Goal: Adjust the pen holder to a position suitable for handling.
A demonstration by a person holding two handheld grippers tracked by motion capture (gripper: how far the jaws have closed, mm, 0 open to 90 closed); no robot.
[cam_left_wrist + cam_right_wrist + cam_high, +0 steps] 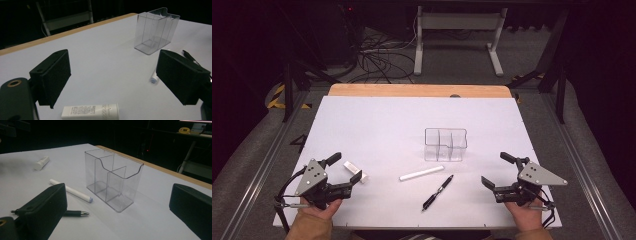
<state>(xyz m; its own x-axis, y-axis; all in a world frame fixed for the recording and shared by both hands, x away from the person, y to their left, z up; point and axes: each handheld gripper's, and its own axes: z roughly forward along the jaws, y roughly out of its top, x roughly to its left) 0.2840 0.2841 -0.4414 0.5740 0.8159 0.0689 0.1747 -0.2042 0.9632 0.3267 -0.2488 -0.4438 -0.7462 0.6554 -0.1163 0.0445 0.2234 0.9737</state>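
Low at the table's near corners: left gripper [346,170] gaping around eraser [355,171], right gripper [498,170] gaping, empty.

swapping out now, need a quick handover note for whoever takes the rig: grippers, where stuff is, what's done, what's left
Left gripper: open, holding nothing, by the white eraser.
Right gripper: open, holding nothing, at the table's right.
Clear organizer: upright mid-table, compartments empty.
White marker and black pen lie flat in front of it.
Done: nothing loaded.
Left: probably eraser, marker and pen into the organizer.
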